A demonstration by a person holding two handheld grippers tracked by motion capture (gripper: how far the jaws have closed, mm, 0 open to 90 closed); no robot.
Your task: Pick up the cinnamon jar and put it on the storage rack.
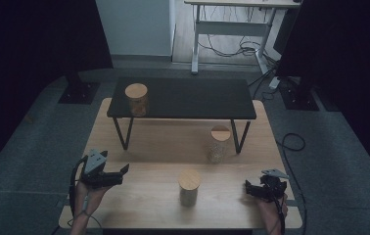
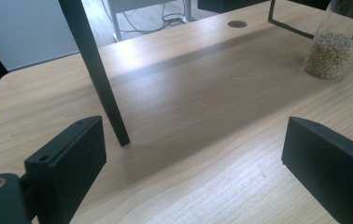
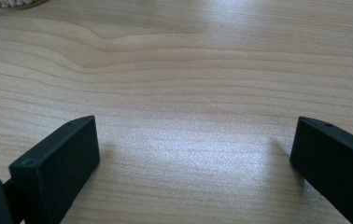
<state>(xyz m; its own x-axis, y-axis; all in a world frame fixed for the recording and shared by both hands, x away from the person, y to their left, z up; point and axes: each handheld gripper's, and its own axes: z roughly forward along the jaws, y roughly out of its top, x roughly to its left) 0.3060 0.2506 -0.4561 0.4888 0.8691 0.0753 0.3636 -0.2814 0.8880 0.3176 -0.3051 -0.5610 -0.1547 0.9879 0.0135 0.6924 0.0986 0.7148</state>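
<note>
Left gripper (image 1: 124, 171) fingers spread, nothing between them, low over the desk (image 1: 149, 200) at its near left. Right gripper (image 1: 247, 188) fingers also spread and empty, near right edge. Nearest jar (image 1: 189, 187), wooden lid, stands upright between both grippers, apart from each. Second jar (image 1: 218, 144) stands by the black shelf (image 1: 183, 98) leg; third jar (image 1: 137, 99) on the shelf.

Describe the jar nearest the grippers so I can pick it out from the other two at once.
Start at the wooden table and look past the low black shelf toward the person's edge. The jar stands there alone on the open wood, between the left gripper and the right gripper. One neighbour jar sits on the shelf, the other jar beside the shelf's leg.
</note>
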